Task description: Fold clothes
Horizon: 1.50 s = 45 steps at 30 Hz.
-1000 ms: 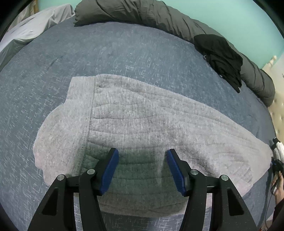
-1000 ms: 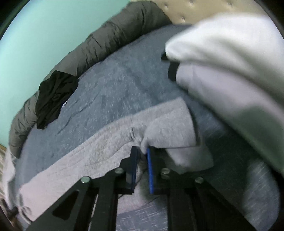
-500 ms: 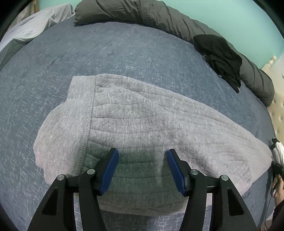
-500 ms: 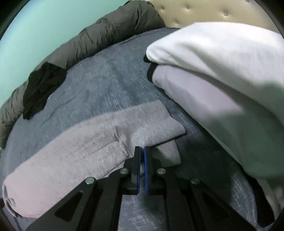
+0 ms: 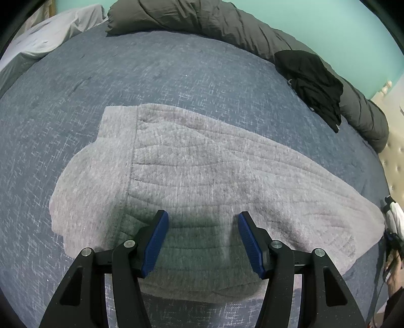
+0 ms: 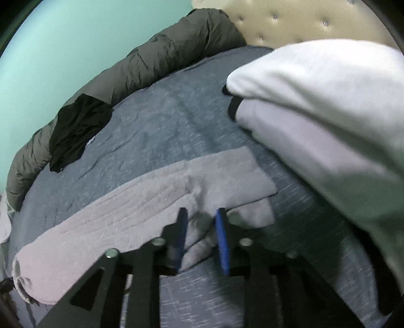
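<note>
Two grippers over a grey garment lying lengthwise on the bed: left gripper spread above its middle; right gripper opening, folded end between its jaws, nearer that end.

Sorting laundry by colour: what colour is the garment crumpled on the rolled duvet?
Black, lying against the dark olive duvet; clearest in the left wrist view.
</note>
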{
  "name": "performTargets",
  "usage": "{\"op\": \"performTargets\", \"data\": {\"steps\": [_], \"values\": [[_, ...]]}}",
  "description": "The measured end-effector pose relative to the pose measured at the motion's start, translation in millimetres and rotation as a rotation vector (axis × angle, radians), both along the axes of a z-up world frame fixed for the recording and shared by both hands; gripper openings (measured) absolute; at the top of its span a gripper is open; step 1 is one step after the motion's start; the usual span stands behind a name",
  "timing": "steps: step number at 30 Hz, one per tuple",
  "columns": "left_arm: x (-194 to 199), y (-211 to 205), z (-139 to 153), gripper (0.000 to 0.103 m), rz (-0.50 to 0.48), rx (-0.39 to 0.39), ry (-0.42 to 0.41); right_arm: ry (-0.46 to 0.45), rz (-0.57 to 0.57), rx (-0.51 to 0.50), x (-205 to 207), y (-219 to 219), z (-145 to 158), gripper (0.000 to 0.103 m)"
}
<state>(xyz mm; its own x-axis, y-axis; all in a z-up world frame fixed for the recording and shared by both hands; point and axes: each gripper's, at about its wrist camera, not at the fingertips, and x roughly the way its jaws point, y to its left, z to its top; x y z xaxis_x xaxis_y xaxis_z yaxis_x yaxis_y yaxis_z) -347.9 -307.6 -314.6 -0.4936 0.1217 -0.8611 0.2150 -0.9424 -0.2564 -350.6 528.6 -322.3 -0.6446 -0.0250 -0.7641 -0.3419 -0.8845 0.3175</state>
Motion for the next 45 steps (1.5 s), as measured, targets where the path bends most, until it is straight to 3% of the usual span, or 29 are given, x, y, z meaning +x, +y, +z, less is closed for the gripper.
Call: {"op": "performTargets", "data": {"steps": [6,10,14,22,27,32,37,45], "values": [[12.8,-1.6,6.8,0.062,-0.004,0.009,0.006,-0.033,-0.020,-0.076,-2.8,-4.2,-16.2,0.033],[24.7,-5.8,11.2,0.062,-0.007,0.019,0.011,-0.024,-0.050,-0.093,1.3,0.3,-15.7,0.016],[34.9,-10.4,12.2,0.062,0.001,0.036,0.018,-0.013,-0.039,0.006,0.3,-10.4,-2.4,0.008],[61.3,-24.4,17.7,0.062,0.035,0.045,0.043,0.009,-0.089,0.104,5.1,-18.9,15.5,0.011],[80.3,-47.5,18.1,0.062,0.090,0.046,0.058,0.075,-0.040,0.025,34.4,-40.2,26.3,0.020],[93.2,-70.3,9.7,0.063,0.153,0.092,0.056,0.100,0.097,-0.023,48.9,-98.9,30.2,0.025],[91.2,-82.3,0.1,0.073,0.180,0.150,0.056,0.087,0.321,-0.043,53.4,-193.9,27.1,0.031],[73.2,-90.3,-20.8,0.073,0.203,0.248,0.059,0.061,0.654,-0.068,62.3,-349.8,16.3,0.035]]}}
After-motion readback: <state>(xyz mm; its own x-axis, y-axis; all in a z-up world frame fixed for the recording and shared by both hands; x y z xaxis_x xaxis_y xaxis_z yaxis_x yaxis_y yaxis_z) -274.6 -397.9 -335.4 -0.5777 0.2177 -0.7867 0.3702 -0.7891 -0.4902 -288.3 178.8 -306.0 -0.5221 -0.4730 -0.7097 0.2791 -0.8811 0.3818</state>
